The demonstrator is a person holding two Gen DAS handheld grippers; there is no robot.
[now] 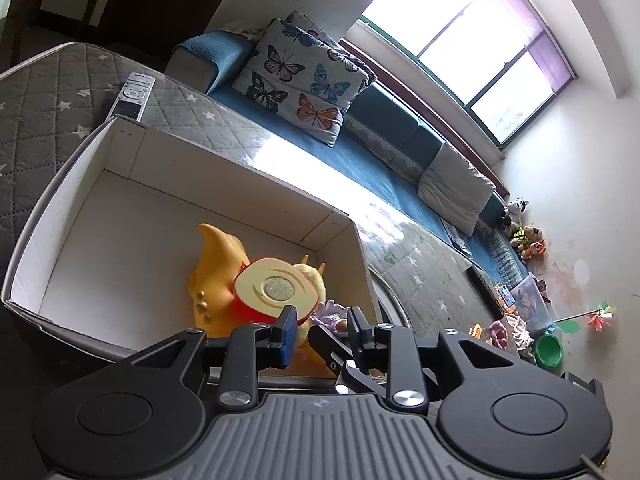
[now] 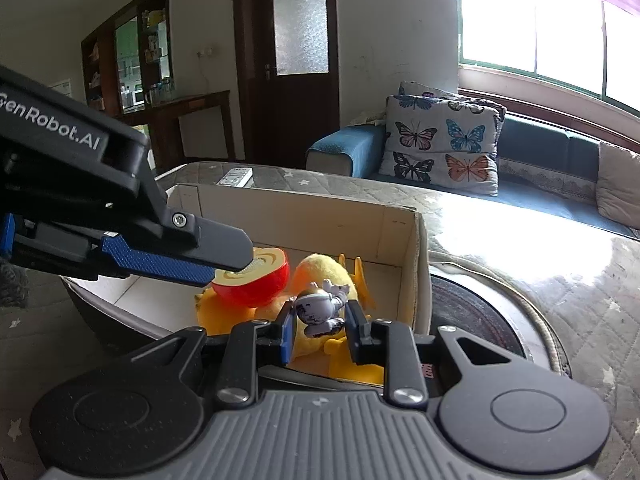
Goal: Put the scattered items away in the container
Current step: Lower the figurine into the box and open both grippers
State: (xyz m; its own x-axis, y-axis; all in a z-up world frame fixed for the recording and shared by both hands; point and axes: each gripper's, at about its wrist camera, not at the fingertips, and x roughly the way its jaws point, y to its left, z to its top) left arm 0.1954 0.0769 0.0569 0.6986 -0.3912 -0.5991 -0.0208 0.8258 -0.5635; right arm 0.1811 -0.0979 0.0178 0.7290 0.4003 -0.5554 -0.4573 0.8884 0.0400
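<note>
A white cardboard box (image 1: 120, 184) stands on the quilted table; it also shows in the right wrist view (image 2: 408, 236). Inside lies a yellow plush toy (image 1: 218, 264), also in the right view (image 2: 320, 268). A red toy apple half (image 1: 276, 288) rests on the plush, cut face up, also in the right view (image 2: 256, 280). My left gripper (image 1: 322, 322) is open just above the apple half; seen from the right (image 2: 224, 264), its fingers lie over the cut face. My right gripper (image 2: 320, 320) is shut on a small grey-white figurine (image 2: 320, 306) over the box.
A remote control (image 1: 134, 94) lies on the table behind the box. A blue sofa with a butterfly cushion (image 1: 300, 80) runs along the window. Toys and a green bowl (image 1: 548, 350) sit on the floor at the right. A round dark inset (image 2: 472, 320) lies beside the box.
</note>
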